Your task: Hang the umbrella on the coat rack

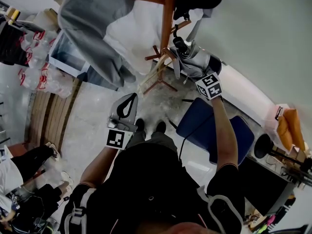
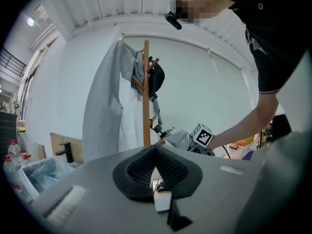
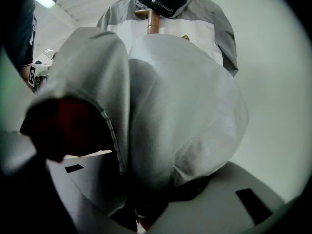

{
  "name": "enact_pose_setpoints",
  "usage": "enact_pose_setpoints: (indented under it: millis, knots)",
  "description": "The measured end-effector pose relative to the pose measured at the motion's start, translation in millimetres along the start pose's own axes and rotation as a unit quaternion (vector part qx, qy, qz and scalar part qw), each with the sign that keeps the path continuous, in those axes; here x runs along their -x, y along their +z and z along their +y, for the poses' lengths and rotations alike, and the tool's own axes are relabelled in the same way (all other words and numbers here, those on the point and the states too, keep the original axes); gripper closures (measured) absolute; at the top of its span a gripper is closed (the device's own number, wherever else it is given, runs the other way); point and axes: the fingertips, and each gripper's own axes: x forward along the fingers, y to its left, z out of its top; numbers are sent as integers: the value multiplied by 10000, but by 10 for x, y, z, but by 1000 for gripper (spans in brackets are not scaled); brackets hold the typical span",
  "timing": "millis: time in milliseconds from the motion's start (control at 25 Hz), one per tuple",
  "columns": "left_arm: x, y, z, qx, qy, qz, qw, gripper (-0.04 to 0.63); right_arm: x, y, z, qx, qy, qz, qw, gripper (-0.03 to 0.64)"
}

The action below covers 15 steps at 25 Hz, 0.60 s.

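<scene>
A folded grey umbrella (image 1: pixel 194 58) with a black handle (image 1: pixel 179 44) hangs in the air beside the wooden coat rack (image 1: pixel 168 18), close to a low peg. My right gripper (image 1: pixel 199 74) is shut on it from below, and its marker cube (image 1: pixel 209 86) shows. In the right gripper view the umbrella's fabric (image 3: pixel 180 111) fills the frame and hides the jaws of my right gripper (image 3: pixel 146 201). My left gripper (image 1: pixel 130 100) is held back over the floor, shut and empty. In the left gripper view its tips (image 2: pixel 156 149) meet, and the rack (image 2: pixel 146 96) and umbrella (image 2: pixel 178 138) lie ahead.
A grey coat (image 1: pixel 92 28) and a black cap (image 2: pixel 157 77) hang on the rack. The rack's splayed wooden feet (image 1: pixel 157 79) stand on the floor. A blue seat (image 1: pixel 214 126) is at my right, several plastic bottles (image 1: pixel 36 57) at the left, and a white wall (image 1: pixel 263 33) behind.
</scene>
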Motion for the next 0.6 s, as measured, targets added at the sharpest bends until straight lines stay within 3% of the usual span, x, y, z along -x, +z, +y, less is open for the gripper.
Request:
enact_pose_setpoints:
  millis: [600]
  knots:
    - [41,-44,23,28,43,85,10000,595,-440,-155,108,-507,-484,-488,9963,479]
